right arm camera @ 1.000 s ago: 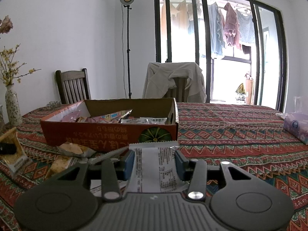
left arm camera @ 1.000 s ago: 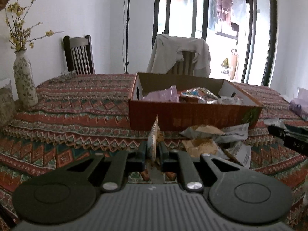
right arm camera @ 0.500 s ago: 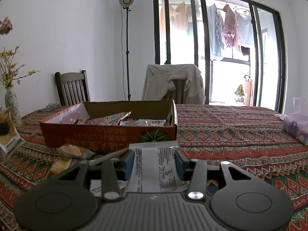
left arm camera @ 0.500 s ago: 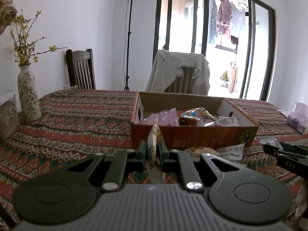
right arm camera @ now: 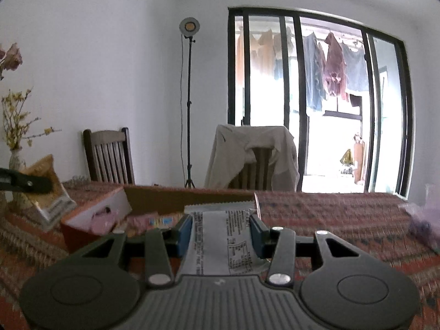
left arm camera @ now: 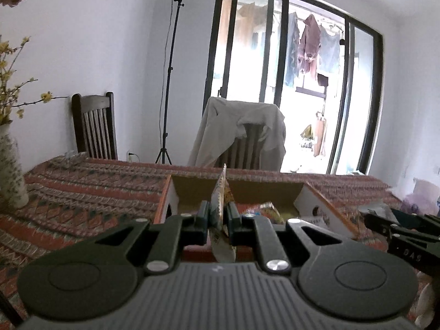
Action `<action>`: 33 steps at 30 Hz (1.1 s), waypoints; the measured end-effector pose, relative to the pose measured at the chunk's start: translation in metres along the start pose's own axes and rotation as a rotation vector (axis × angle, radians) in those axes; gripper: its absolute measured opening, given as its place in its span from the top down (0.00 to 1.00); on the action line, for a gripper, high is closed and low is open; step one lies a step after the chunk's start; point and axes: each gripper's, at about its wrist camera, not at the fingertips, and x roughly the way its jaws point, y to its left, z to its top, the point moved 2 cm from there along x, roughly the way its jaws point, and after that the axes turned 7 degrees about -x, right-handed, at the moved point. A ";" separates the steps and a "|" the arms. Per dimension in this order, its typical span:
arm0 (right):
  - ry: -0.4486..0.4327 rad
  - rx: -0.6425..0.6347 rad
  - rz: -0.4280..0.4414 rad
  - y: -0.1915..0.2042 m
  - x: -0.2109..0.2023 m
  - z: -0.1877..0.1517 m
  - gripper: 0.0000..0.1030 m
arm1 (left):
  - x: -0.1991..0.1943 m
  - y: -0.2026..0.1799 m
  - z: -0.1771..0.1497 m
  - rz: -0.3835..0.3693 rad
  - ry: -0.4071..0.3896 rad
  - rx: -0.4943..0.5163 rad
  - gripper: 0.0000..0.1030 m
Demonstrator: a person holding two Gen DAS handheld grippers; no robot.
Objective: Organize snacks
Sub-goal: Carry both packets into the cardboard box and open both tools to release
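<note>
Left wrist view: the left gripper (left arm camera: 218,214) is clamped tight on a thin yellow-patterned snack packet (left arm camera: 222,192), gripped edge-on and standing upright between the fingers (left arm camera: 203,214), over the near wall of an open cardboard box (left arm camera: 324,209) that sits on the patterned tabletop (left arm camera: 90,189). More wrapped snacks (left arm camera: 268,209) lie inside the box, and the right gripper (left arm camera: 396,228) shows at the right edge. Right wrist view: the right gripper (right arm camera: 220,233) stands partly open, both blue fingers (right arm camera: 184,233) pressing the sides of a flat white printed snack packet (right arm camera: 220,236) held level in front of the box (right arm camera: 96,214). At the left edge, one dark finger of the left gripper (right arm camera: 41,185) crosses the yellow packet (right arm camera: 45,189) in the air beside a vase (right arm camera: 16,162).
</note>
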 end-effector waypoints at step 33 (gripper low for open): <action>0.014 0.082 -0.032 0.008 0.110 0.002 0.00 | 0.100 0.017 -0.008 0.114 -0.078 -0.109 0.00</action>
